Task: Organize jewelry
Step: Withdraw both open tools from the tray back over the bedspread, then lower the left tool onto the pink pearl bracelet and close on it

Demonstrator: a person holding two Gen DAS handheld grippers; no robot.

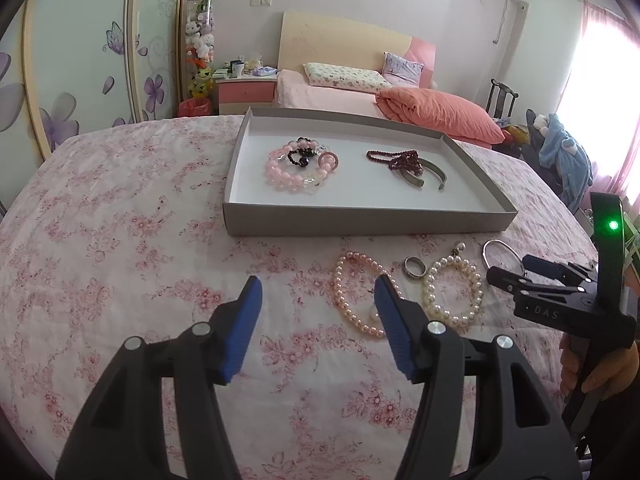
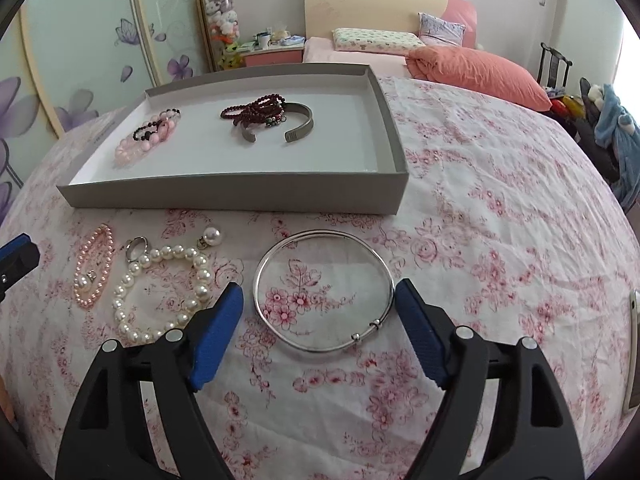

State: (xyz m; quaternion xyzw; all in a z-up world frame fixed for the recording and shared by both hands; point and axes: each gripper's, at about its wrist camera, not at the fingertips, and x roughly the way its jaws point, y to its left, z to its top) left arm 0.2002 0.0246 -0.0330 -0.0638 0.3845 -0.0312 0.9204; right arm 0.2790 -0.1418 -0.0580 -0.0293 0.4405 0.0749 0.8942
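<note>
Surface: I see a tabletop (image 2: 500, 184) under a white cloth printed with pink flowers, set in a bedroom. Behind it stand a bed (image 1: 340, 96) with an orange pillow (image 1: 440, 114), a pink nightstand (image 1: 246, 92), and a wardrobe with purple flower decals (image 1: 80, 92).

Container: a shallow grey tray (image 2: 224, 194), white inside, lies toward the far edge of the tabletop. It holds a pink bead bracelet (image 1: 288, 172) tangled with a black bead string, a dark red bead strand (image 2: 256, 110), and a grey open cuff (image 2: 298, 128) touching that strand.

Loose pieces along the near side of the tray: a pink pearl bracelet (image 2: 94, 264), a small metal ring (image 1: 414, 268), a white pearl bracelet (image 2: 160, 292) and a thin silver bangle (image 2: 324, 292), all flat on the cloth.

My left hand-held gripper (image 1: 318, 304) is spread with nothing between the pads; its right pad overlaps the pink pearl bracelet in my view.

My right hand-held gripper (image 2: 320, 312) is spread wide; the silver bangle lies between its pads, and I cannot tell if the right pad touches it.
</note>
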